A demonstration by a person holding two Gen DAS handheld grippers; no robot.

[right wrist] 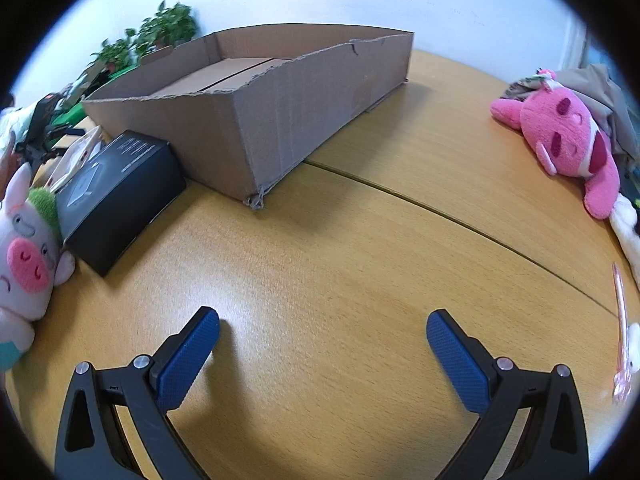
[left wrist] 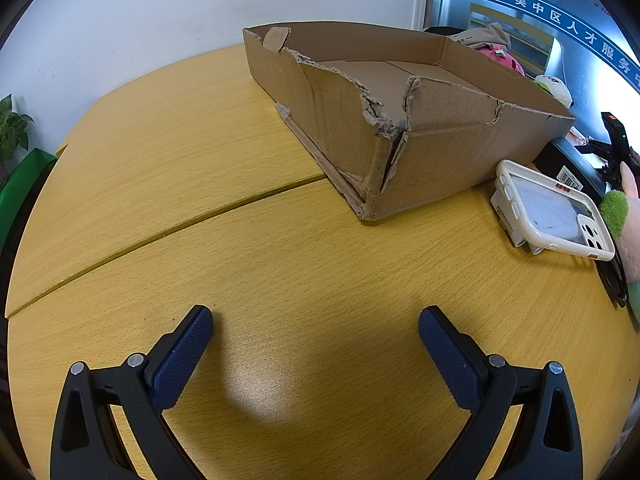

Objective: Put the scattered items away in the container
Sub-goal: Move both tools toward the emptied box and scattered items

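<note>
A torn, low cardboard box [left wrist: 436, 148] stands on the yellow wooden table [left wrist: 248, 264]; it shows from the other side in the right wrist view [right wrist: 256, 120] and looks empty. My left gripper [left wrist: 316, 320] is open and empty over bare table, short of the box. A white phone case [left wrist: 552, 212] lies right of the box. My right gripper [right wrist: 323, 322] is open and empty. A black box [right wrist: 116, 196] leans by the cardboard box, a white pig plush [right wrist: 24, 256] sits at the left, a pink plush [right wrist: 568, 148] lies at the right, and a pink pen [right wrist: 622, 332] lies at the right edge.
A seam [right wrist: 460, 216] runs across the tabletop. Potted plants [right wrist: 160, 28] and a green object stand beyond the table by the white wall. A beige cloth [right wrist: 600, 92] lies behind the pink plush. A black stand [left wrist: 616, 144] sits at the far right.
</note>
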